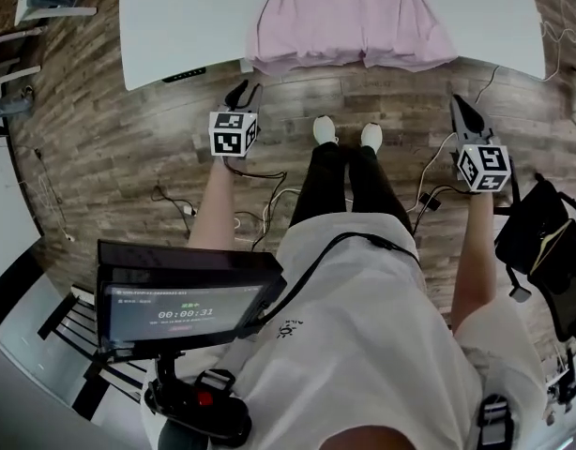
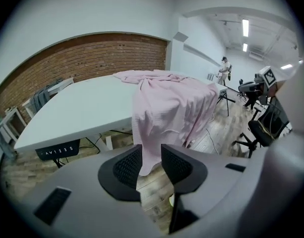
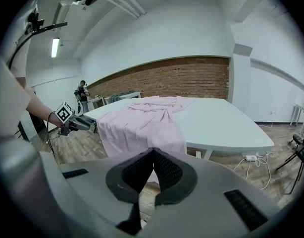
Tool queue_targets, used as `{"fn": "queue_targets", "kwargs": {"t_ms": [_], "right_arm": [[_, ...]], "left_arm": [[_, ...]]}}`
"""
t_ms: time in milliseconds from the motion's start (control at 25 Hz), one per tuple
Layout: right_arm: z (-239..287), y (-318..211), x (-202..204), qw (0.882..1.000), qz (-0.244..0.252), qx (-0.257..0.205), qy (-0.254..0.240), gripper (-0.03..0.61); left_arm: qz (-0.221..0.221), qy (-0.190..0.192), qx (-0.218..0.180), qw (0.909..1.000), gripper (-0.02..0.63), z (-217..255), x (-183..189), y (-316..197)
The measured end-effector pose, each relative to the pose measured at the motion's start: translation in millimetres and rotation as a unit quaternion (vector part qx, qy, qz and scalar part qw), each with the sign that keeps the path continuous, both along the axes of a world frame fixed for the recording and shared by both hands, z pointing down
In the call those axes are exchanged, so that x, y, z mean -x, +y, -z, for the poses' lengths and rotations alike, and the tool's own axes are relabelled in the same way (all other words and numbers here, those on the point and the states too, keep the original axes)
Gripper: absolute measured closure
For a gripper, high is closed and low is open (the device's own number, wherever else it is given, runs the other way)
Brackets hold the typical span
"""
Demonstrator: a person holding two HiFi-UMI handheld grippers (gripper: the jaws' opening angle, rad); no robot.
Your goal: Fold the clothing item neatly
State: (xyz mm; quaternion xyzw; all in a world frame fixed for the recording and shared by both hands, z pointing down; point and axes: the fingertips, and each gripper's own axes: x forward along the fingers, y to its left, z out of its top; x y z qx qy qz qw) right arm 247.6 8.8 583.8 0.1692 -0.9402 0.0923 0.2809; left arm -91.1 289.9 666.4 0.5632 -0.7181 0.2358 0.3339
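A pale pink garment (image 1: 349, 17) lies rumpled, draped over the white table's edge.

From my end the garment (image 1: 354, 17) reads plain pale pink, no print I can spot. Table (image 1: 175, 26) is flat white, floor (image 1: 110, 157) is weathered brown wood planks. Left cube (image 1: 234, 132) and right cube (image 1: 484, 168) both wear black-and-white square markers. Back wall (image 2: 82, 58) is red-brown brick, and the pads (image 2: 126, 167) are black with a fine mesh pattern.

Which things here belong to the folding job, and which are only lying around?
For the job: pink garment, white table, left gripper, right gripper.
Lying around: black bag, floor cables, office chair.
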Motion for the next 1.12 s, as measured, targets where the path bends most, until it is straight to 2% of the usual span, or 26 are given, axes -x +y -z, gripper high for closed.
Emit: {"fn": "queue_targets", "kwargs": {"t_ms": [120,240,360,520,600,720,880,1120], "right_arm": [[-33.8,-5.6,-1.2,1.000,0.013,0.002,0.016,0.573],[-67.1,-9.6,-2.4,1.000,0.019,0.007,0.023,0.570],[-101.0,-19.3,-1.7,0.999,0.024,0.003,0.027,0.500],[-144.8,-39.7,6.2,0.999,0.028,-0.016,0.025,0.441],[-167.0,-51.6,9.2,0.999,0.029,-0.023,0.025,0.409],[-197.3,-66.1,14.6,0.999,0.039,-0.022,0.025,0.329],[-223.4,-80.4,27.4,0.998,0.056,-0.013,0.007,0.295],[-239.7,-83.5,38.8,0.996,0.086,-0.007,0.003,0.293]], "left_arm": [[0.011,-0.012,0.003,0.9999,0.488,-19.7,9.8,-5.0],[0.030,-0.008,-0.002,0.9995,0.475,-39.4,20.6,-7.6],[0.040,-0.013,-0.017,0.9990,0.454,-58.7,30.1,-12.9],[0.049,-0.029,-0.040,0.9976,0.411,-84.5,43.3,-17.1],[0.044,-0.034,-0.046,0.9974,0.384,-96.8,48.2,-20.1],[0.030,-0.037,-0.049,0.9977,0.323,-114.3,56.5,-25.3],[0.007,-0.031,-0.062,0.9976,0.313,-128.7,61.0,-33.9],[-0.026,-0.026,-0.064,0.9973,0.313,-142.7,56.7,-42.2]]}}
